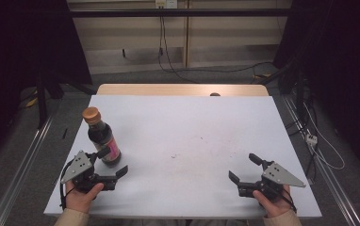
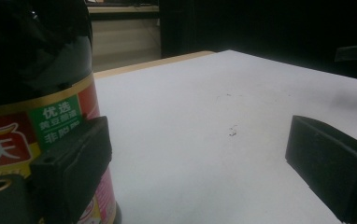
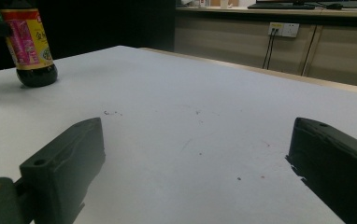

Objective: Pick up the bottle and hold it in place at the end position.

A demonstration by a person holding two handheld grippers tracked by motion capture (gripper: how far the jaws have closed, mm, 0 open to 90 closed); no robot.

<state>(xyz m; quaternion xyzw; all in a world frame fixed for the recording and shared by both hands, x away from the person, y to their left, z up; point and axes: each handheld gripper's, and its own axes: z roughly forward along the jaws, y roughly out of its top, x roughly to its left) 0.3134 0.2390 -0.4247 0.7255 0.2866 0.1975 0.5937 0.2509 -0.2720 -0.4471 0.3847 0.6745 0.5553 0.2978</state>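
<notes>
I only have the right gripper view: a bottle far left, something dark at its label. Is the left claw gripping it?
Observer: No. The left claw is open. The bottle stands by one jaw, outside the gap, and there is bare table between the jaws.
Operator: My view cuts off the bottle's top. Is it capped?
Observer: Yes, a tan cap sits on the upright bottle.
Operator: Where is my claw relative to it?
Observer: The right claw is over the table's near right part. The bottle is at the near left, with open surface between them.
</notes>
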